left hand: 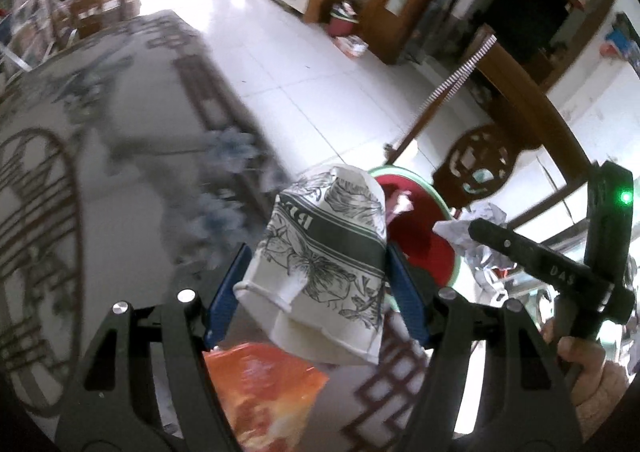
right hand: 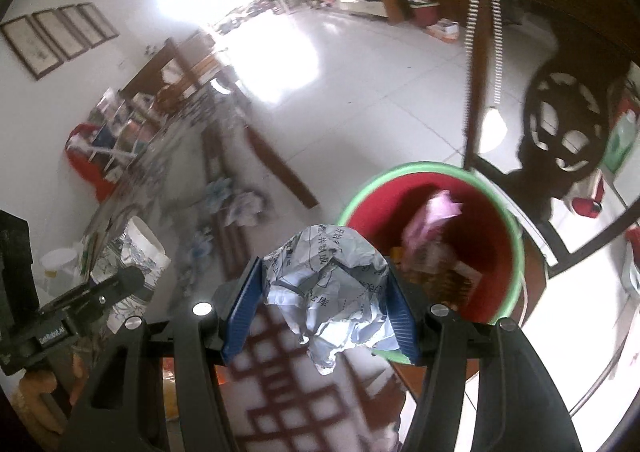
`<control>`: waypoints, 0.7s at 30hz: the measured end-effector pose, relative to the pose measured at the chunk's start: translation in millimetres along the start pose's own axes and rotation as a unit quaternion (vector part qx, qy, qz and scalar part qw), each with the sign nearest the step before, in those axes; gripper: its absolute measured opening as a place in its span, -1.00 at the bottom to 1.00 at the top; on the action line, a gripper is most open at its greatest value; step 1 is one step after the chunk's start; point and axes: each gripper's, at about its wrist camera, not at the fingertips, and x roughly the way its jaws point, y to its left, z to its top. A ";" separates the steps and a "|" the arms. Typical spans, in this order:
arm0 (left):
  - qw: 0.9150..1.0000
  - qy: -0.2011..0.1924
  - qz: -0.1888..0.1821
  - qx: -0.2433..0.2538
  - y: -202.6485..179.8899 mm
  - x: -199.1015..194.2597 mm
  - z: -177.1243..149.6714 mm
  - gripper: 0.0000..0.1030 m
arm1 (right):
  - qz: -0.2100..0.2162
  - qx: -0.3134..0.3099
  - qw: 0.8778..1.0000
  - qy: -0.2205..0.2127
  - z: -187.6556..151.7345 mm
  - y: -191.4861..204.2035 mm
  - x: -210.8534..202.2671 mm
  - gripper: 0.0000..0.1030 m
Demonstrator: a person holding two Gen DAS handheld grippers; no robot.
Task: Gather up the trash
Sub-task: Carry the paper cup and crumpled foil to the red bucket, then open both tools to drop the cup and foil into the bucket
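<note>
Right wrist: right gripper (right hand: 323,288) clamps paper wad (right hand: 332,292) beside bin rim (right hand: 516,224); left gripper (left hand: 316,276) clamps cup (left hand: 320,264).

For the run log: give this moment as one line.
left gripper: shut on crushed floral paper cup | right gripper: shut on crumpled printed paper ball | red green-rimmed bin: ahead

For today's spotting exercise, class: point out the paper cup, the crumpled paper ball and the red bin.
paper cup (left hand: 320,252), left wrist view, on its printed side wall.
crumpled paper ball (right hand: 332,284), right wrist view, on its creased front.
red bin (right hand: 488,248), right wrist view, on its inner red wall.
</note>
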 end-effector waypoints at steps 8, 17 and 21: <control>0.998 0.024 -0.042 0.044 -51.0 31.7 16.7 0.27 | -0.021 0.048 0.999 -0.017 8.6 -52.5 -14.3 0.12; 0.994 0.033 -0.065 0.081 -85.7 52.5 30.4 0.27 | -0.024 0.057 0.998 -0.018 15.0 -65.3 -14.3 0.12; 0.994 0.041 -0.060 0.078 -83.0 57.1 30.6 0.57 | -0.016 0.070 0.997 -0.021 17.7 -67.7 -13.1 0.49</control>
